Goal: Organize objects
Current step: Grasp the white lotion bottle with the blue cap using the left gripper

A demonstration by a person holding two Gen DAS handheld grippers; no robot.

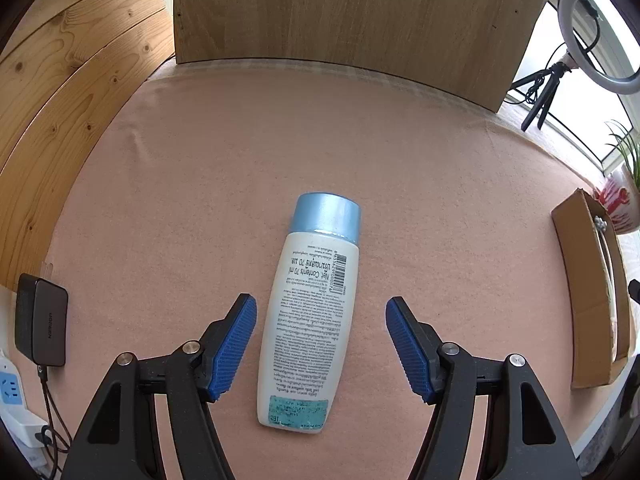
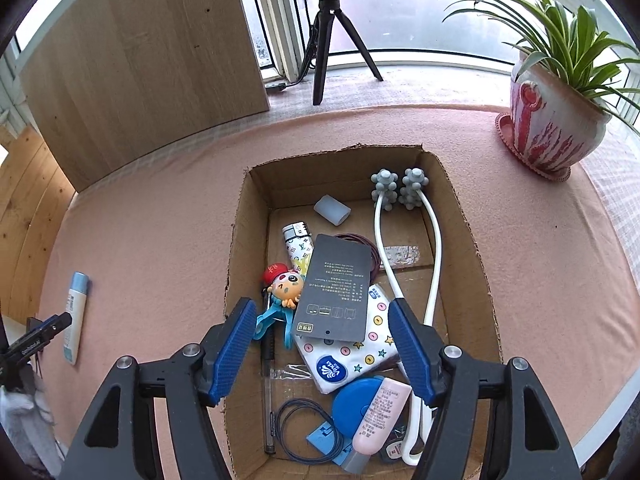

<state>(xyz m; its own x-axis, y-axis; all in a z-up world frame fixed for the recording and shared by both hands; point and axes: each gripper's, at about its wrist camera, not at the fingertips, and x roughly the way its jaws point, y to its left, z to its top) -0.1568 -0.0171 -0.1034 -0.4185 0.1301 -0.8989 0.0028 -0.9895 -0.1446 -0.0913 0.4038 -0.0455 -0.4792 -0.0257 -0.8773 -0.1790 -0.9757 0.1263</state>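
Your left gripper (image 1: 321, 306) hangs over the pink cloth (image 1: 180, 184) with its blue pads spread wide, and the white bottle (image 1: 308, 332) lies flat in the gap between them in the lower centre of the left wrist view, blue cap (image 1: 326, 216) pointing toward the top of the frame, touched by neither pad. At the far left edge of that view a dark charger (image 1: 40, 320) sits beside a white power strip (image 1: 12, 396); a wooden board (image 1: 352, 12) stands across the top. Your right gripper (image 2: 322, 306) is also spread, holding nothing, poised above the open cardboard box (image 2: 468, 240) that fills the centre of the right wrist view. Inside the box you see a dark card (image 2: 334, 288), a cartoon clip figure (image 2: 282, 284), a patterned pouch (image 2: 352, 352), a pink tube (image 2: 380, 410), a blue round case (image 2: 350, 400) and a white two-headed massager (image 2: 400, 190). The same bottle (image 2: 76, 316) shows at the left edge, on the cloth well apart from the box. A potted plant (image 2: 556, 120) stands in the upper right.
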